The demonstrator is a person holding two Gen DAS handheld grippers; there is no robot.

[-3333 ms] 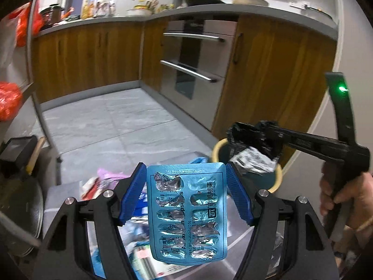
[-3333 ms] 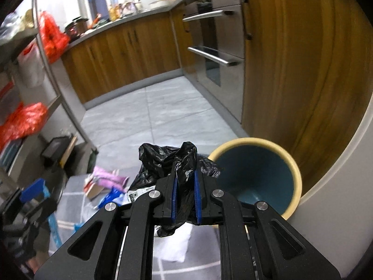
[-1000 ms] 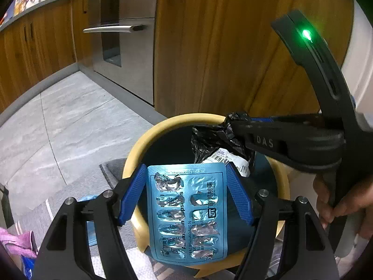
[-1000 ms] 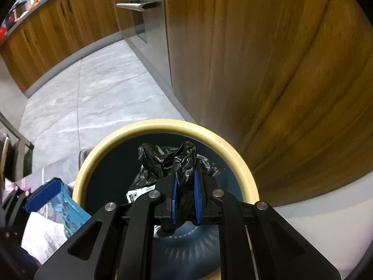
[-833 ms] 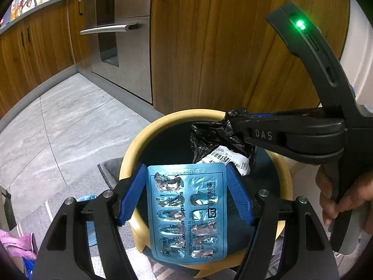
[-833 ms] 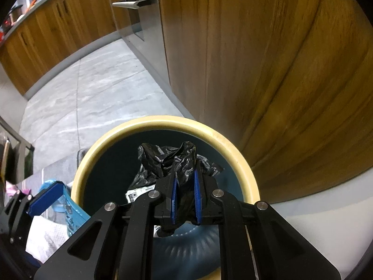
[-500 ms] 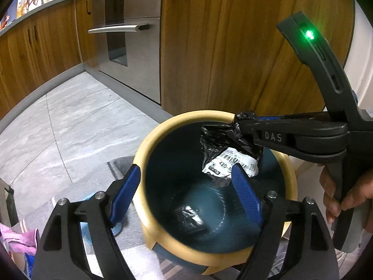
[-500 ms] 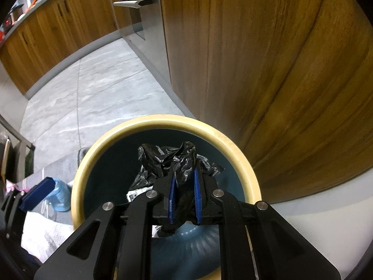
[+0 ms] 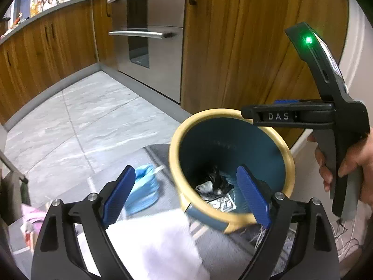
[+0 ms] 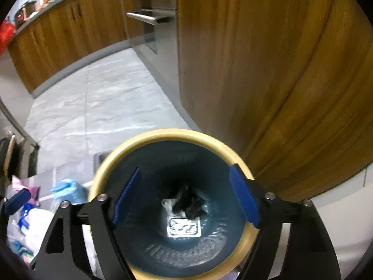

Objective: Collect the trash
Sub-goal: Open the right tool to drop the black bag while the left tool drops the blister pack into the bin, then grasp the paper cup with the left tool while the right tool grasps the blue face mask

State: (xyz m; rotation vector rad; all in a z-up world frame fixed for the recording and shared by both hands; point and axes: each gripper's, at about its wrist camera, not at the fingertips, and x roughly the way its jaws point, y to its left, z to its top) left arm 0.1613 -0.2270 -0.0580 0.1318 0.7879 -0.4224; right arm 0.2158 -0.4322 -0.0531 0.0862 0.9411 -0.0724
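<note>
A dark blue bin with a cream rim [image 9: 173, 144] [image 10: 163, 134] stands on the floor by a wooden cabinet. At its bottom lie a silver blister pack [image 10: 184, 227] [image 9: 219, 201] and a crumpled black bag [image 10: 188, 203] [image 9: 218, 179]. My right gripper [image 10: 185, 197] hangs over the bin's mouth, its jaws opening wide with nothing between them. My left gripper [image 9: 186, 196] is at the bin's near left side, jaws also opening and empty. In the left wrist view a hand holds the right gripper's black body [image 9: 291, 116] above the bin's far rim.
More trash lies on a grey mat to the bin's left: a light blue wad [image 9: 144, 189] [image 10: 67, 190], white paper [image 9: 153, 245], a pink packet [image 10: 23, 186]. Wooden cabinets [image 9: 233, 46] and a steel oven front [image 9: 151, 35] stand behind. Grey floor tiles [image 9: 81, 121] stretch to the left.
The left gripper released the blue blister pack into the bin, then drew back left. The right gripper opened and the black bag fell onto the pack at the bottom.
</note>
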